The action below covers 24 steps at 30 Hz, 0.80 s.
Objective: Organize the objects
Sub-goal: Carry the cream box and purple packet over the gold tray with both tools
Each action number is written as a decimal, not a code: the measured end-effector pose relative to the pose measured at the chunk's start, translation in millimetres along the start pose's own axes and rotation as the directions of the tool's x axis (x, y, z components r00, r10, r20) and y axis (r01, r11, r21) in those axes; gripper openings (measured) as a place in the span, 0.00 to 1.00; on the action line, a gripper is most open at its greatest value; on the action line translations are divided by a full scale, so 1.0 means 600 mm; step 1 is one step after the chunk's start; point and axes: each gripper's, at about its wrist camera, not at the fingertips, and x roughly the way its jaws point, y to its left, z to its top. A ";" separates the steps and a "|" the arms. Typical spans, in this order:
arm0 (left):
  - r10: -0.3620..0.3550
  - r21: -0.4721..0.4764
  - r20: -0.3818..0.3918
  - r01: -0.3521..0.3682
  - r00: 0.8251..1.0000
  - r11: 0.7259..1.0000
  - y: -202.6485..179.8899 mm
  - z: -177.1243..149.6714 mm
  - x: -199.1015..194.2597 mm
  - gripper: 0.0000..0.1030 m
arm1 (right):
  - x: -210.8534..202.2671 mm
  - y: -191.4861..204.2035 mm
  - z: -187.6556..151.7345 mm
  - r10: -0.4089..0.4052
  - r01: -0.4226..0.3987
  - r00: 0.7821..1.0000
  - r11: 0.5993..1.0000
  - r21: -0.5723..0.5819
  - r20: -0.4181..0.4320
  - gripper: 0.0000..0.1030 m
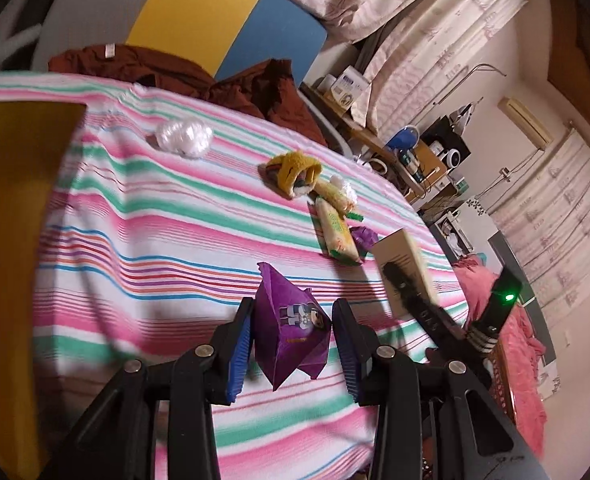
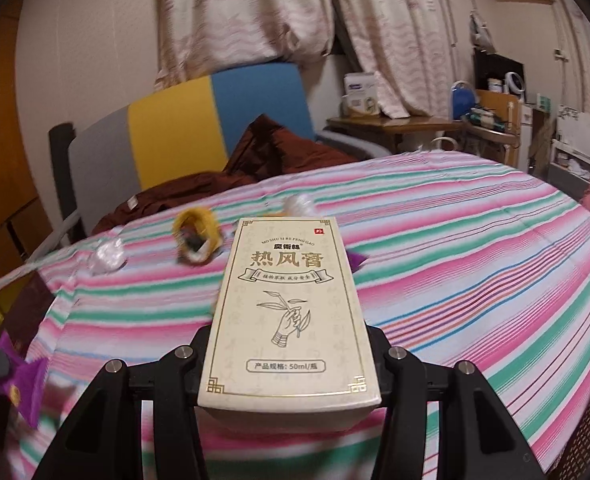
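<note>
Lying between the parted fingers of the left gripper (image 1: 291, 344), untouched, a purple snack packet (image 1: 291, 330) is looking light and crinkly; pinching its middle seems best. Meanwhile the right gripper (image 2: 291, 360) is clamping a stiff cream box (image 2: 291, 312) by its sides.

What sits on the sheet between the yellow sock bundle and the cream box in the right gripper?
In the left wrist view, a yellow-green snack packet and a small purple wrapper lie between the yellow sock bundle and the cream box.
</note>
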 end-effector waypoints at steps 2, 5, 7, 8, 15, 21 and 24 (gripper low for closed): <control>0.010 0.015 0.028 -0.010 1.000 1.000 0.001 -0.001 -0.024 0.38 | -0.003 0.018 -0.008 0.033 -0.033 0.999 0.999 -0.007 -0.013 0.49; 0.025 0.024 0.063 -0.027 0.998 0.999 0.008 0.000 -0.053 0.38 | -0.010 0.050 -0.013 0.082 -0.082 0.996 0.996 -0.022 -0.024 0.49; 0.038 0.009 0.083 -0.039 0.996 0.999 0.020 0.000 -0.073 0.38 | -0.017 0.079 -0.014 0.119 -0.121 0.992 0.992 -0.046 -0.029 0.49; 0.045 -0.001 0.090 -0.045 0.995 0.999 0.027 0.001 -0.080 0.38 | -0.020 0.090 -0.013 0.133 -0.135 0.991 0.989 -0.057 -0.029 0.49; 0.106 -0.078 0.136 -0.096 0.985 0.992 0.085 -0.008 -0.130 0.38 | -0.044 0.181 -0.010 0.245 -0.249 0.969 0.955 -0.160 -0.039 0.49; 0.163 -0.127 0.152 -0.145 0.975 0.981 0.128 -0.018 -0.164 0.38 | -0.067 0.248 -0.011 0.350 -0.356 0.935 0.912 -0.206 -0.066 0.49; 0.182 -0.140 0.153 -0.161 0.971 0.977 0.150 -0.022 -0.177 0.39 | -0.083 0.282 -0.011 0.402 -0.409 0.912 0.884 -0.229 -0.079 0.49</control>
